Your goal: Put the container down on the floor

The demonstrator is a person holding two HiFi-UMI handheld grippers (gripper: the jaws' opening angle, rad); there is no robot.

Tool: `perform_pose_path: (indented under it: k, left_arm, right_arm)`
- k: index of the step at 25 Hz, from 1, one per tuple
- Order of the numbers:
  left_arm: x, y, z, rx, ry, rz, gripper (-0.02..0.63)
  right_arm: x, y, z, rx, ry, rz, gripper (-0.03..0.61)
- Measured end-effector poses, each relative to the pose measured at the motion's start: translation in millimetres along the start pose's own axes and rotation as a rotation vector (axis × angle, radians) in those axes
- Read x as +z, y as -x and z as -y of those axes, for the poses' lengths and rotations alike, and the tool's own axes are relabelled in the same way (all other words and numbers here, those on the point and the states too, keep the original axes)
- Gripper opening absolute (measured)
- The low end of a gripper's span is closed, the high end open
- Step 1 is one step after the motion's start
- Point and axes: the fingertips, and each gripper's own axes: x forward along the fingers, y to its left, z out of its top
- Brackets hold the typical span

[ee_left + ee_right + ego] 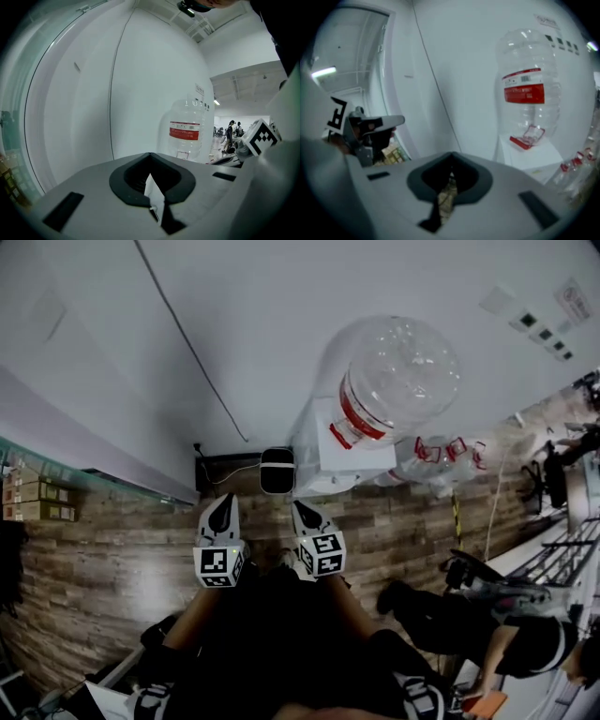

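The container is a large clear water bottle (pixel 398 376) with a red label. It stands neck down on a white dispenser (pixel 349 454) against the white wall. It shows too in the left gripper view, bottle (pixel 185 133), and in the right gripper view, bottle (pixel 528 89). My left gripper (pixel 223 507) and right gripper (pixel 302 514) hang side by side over the wooden floor, in front of the dispenser and apart from the bottle. The jaws of each meet at the tips, with nothing held between them.
A black box with a white rim (pixel 277 470) sits at the wall's foot, left of the dispenser, and a cable (pixel 192 352) runs up the wall. Several empty clear bottles (pixel 442 454) lie to the right. A person (pixel 506 638) crouches at lower right. Shelves with boxes (pixel 37 491) stand at left.
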Motion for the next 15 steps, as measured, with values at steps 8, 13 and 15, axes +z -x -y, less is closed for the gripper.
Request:
perform_pose_path:
  k: [8,13,15]
  left_arm:
    - [15.2,6.5,9.2,-0.087,-0.027,0.030,0.026]
    - [4.3,10.8,12.8,-0.111,0.007,0.009,0.026]
    - [3.8,10.5,13.7,-0.121,0.008,0.009,0.026]
  right_arm:
    - [33.6,29.7,-25.6,-0.031,-0.014,0.121,0.032]
    - [26.5,32.7,-20.4,-0.065,-0.034,0.106,0.034]
    - [24.7,31.4,-19.0,-0.074,-0.037,0.105,0.034]
